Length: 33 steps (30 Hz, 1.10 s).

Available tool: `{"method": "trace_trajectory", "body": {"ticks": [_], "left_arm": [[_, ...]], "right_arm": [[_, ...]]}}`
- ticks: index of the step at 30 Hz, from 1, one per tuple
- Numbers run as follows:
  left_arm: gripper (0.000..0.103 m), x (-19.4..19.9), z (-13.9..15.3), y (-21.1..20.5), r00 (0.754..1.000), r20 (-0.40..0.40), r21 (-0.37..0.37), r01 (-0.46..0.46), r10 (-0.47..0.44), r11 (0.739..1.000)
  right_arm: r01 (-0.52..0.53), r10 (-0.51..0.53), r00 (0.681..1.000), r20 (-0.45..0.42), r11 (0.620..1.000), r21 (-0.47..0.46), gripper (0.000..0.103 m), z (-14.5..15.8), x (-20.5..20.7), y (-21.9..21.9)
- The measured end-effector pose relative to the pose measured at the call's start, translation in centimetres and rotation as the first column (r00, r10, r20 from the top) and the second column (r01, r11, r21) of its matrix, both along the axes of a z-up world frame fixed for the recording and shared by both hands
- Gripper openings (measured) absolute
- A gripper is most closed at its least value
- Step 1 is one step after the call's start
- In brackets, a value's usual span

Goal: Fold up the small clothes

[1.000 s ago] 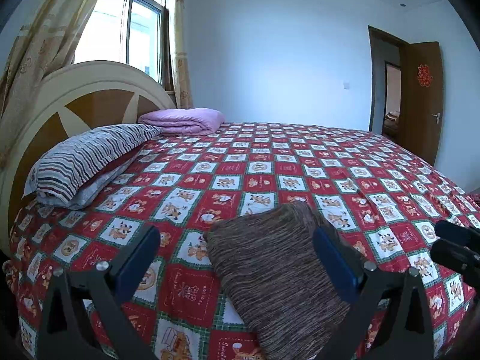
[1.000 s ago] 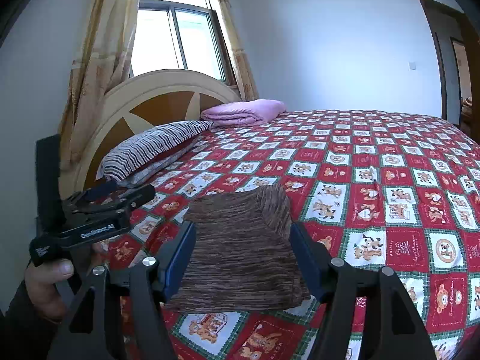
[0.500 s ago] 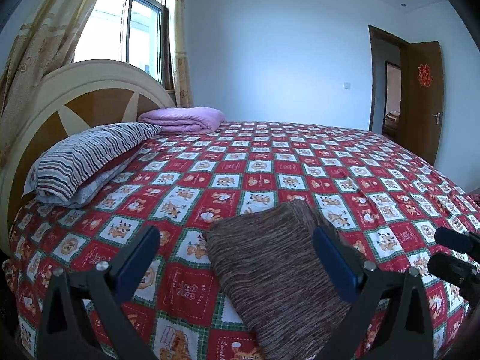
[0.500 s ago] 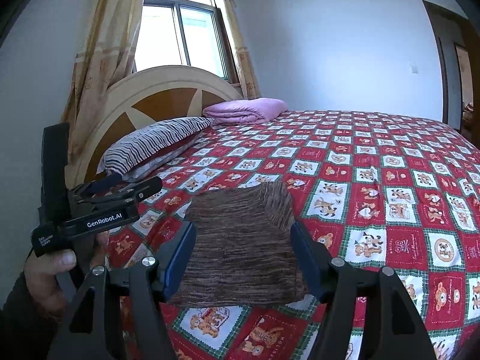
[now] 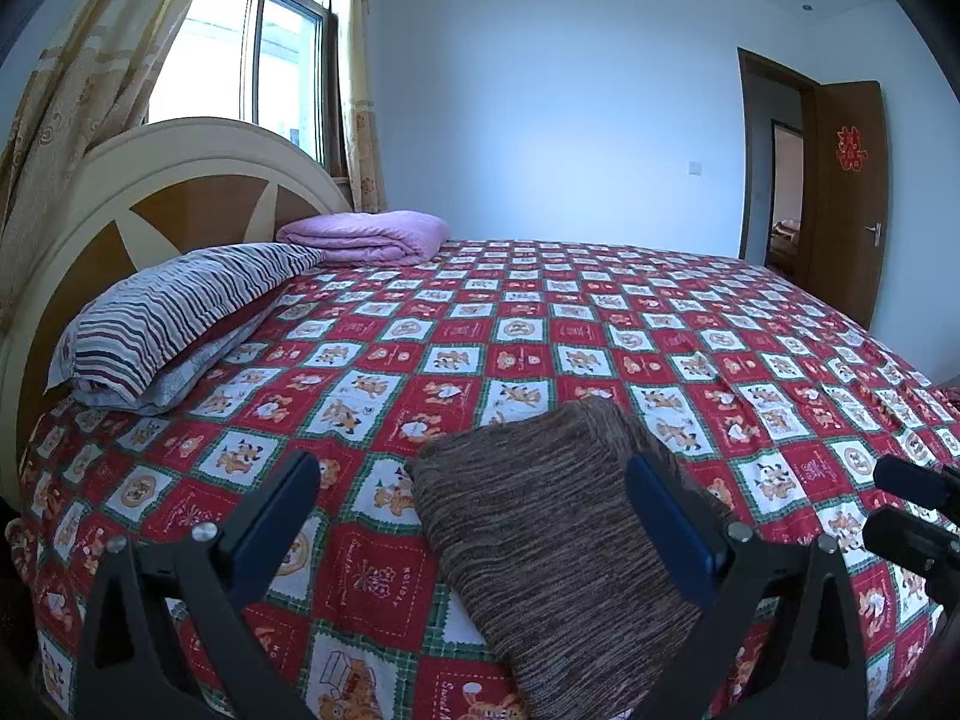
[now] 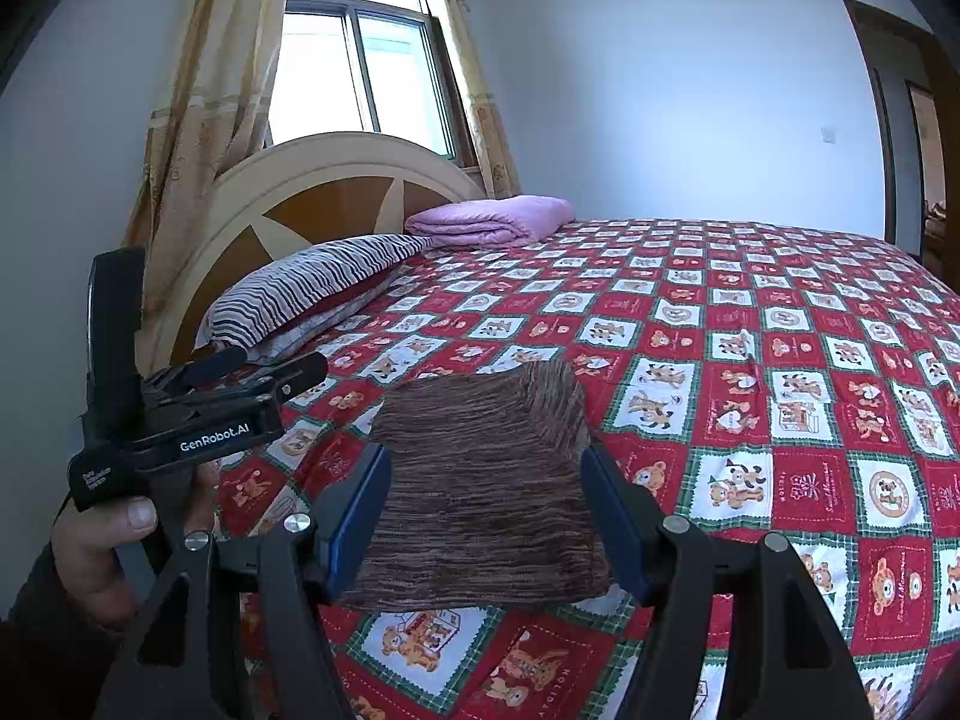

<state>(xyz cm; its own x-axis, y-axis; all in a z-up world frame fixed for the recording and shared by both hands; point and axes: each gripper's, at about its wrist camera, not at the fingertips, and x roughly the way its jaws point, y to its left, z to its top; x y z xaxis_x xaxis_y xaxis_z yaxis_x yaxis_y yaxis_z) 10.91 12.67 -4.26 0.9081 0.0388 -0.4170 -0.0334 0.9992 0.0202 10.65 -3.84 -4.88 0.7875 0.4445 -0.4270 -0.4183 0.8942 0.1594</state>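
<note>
A folded brown striped knit garment (image 5: 558,528) (image 6: 480,420) lies flat on the red checked bedspread (image 5: 540,330) (image 6: 780,360), near the bed's front edge. My left gripper (image 5: 474,498) hovers open in front of it; the garment shows between the blue pads (image 5: 282,510) without touching them. My right gripper (image 6: 483,468) is also open and frames the garment from the other side, apart from it. In the right wrist view a hand (image 6: 102,540) holds the left gripper (image 6: 282,369) off to the garment's left. The right gripper (image 5: 885,501) shows at the left view's right edge.
A striped pillow (image 5: 180,312) (image 6: 312,282) and a folded pink blanket (image 5: 366,234) (image 6: 492,216) lie by the rounded headboard (image 5: 180,198). A curtained window (image 6: 360,72) is behind it. A brown door (image 5: 846,198) stands ajar at the far right.
</note>
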Motion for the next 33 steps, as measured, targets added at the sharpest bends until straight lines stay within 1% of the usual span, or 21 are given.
{"method": "trace_trajectory", "body": {"ticks": [8, 14, 19, 22, 26, 33], "left_arm": [[0.103, -0.01, -0.11, -0.05, 1.000, -0.002, -0.001, -0.001, 0.001, 1.000], [0.103, 0.01, -0.60, -0.14, 1.000, -0.021, 0.005, 0.007, -0.007, 1.000], [0.103, -0.25, -0.53, -0.42, 1.000, -0.015, 0.019, 0.012, -0.012, 1.000], [0.103, -0.31, -0.10, -0.65, 1.000, -0.002, 0.026, 0.010, -0.010, 1.000], [0.103, -0.27, 0.24, -0.54, 1.000, 0.003, 0.029, -0.010, 0.010, 1.000], [0.103, -0.12, 0.32, 0.22, 0.999, 0.000, 0.008, -0.035, 0.035, 0.999]], "right_arm": [[0.000, 0.000, 1.000, -0.006, 1.000, -0.001, 0.067, -0.09, -0.16, 0.20], [0.001, -0.001, 1.000, -0.007, 1.000, 0.000, 0.067, -0.14, -0.18, 0.21], [0.002, -0.002, 1.000, -0.004, 1.000, 0.001, 0.067, -0.11, -0.15, 0.12], [0.007, -0.007, 1.000, 0.014, 1.000, 0.008, 0.067, -0.04, -0.50, 0.19], [0.013, -0.014, 0.999, 0.031, 1.000, 0.020, 0.067, 0.13, -0.70, 0.00], [0.017, -0.019, 0.999, 0.046, 0.999, 0.037, 0.067, 0.38, -0.79, -0.32]]}}
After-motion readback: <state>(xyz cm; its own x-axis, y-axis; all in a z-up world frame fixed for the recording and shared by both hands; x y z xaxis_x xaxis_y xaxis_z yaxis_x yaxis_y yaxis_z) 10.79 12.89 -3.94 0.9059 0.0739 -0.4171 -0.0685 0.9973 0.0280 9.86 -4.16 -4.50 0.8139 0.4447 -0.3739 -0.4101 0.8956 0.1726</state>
